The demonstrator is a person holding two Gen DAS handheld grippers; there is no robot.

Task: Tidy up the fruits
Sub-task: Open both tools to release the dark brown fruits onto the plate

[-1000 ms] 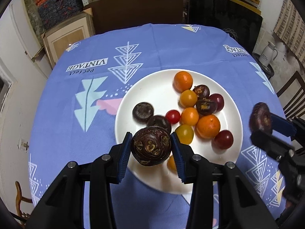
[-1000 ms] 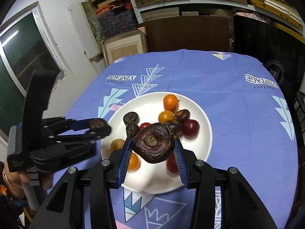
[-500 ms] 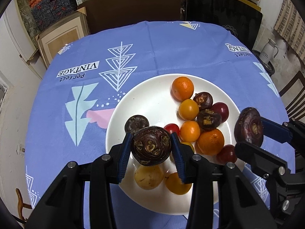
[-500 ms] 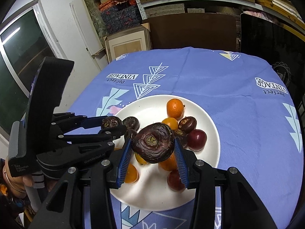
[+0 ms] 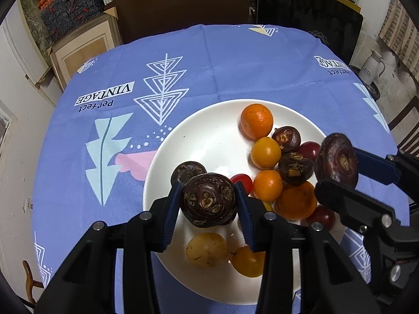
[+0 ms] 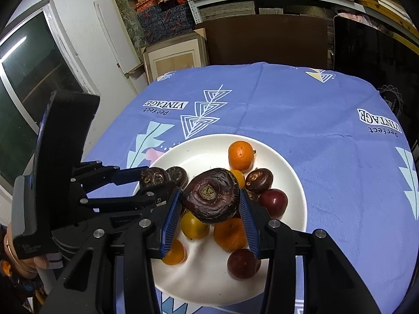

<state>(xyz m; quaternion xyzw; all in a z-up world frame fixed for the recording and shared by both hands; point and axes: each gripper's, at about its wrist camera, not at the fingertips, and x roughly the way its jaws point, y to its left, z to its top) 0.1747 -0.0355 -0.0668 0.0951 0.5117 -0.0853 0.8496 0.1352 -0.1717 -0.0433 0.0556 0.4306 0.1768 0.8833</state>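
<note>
A white plate (image 5: 209, 136) on the blue tablecloth holds several fruits: oranges (image 5: 256, 121), small yellow and red ones, and dark purple ones (image 5: 286, 136). My left gripper (image 5: 209, 204) is shut on a dark purple fruit (image 5: 208, 199) above the plate's near left part. My right gripper (image 6: 210, 204) is shut on another dark purple fruit (image 6: 211, 198) above the fruit pile; it also shows in the left wrist view (image 5: 337, 166) at the plate's right rim. The plate shows in the right wrist view (image 6: 293, 167) too.
The round table's blue patterned cloth (image 5: 235, 60) surrounds the plate. Behind the table stand a dark board (image 5: 183, 7), a framed panel (image 5: 83, 52) and shelves. A white kettle (image 5: 371, 69) sits on the floor to the right. A window (image 6: 26, 78) is at the left.
Both grippers have moved forward over the plate with their dark fruits still held. The right gripper has come closer to the left one.
</note>
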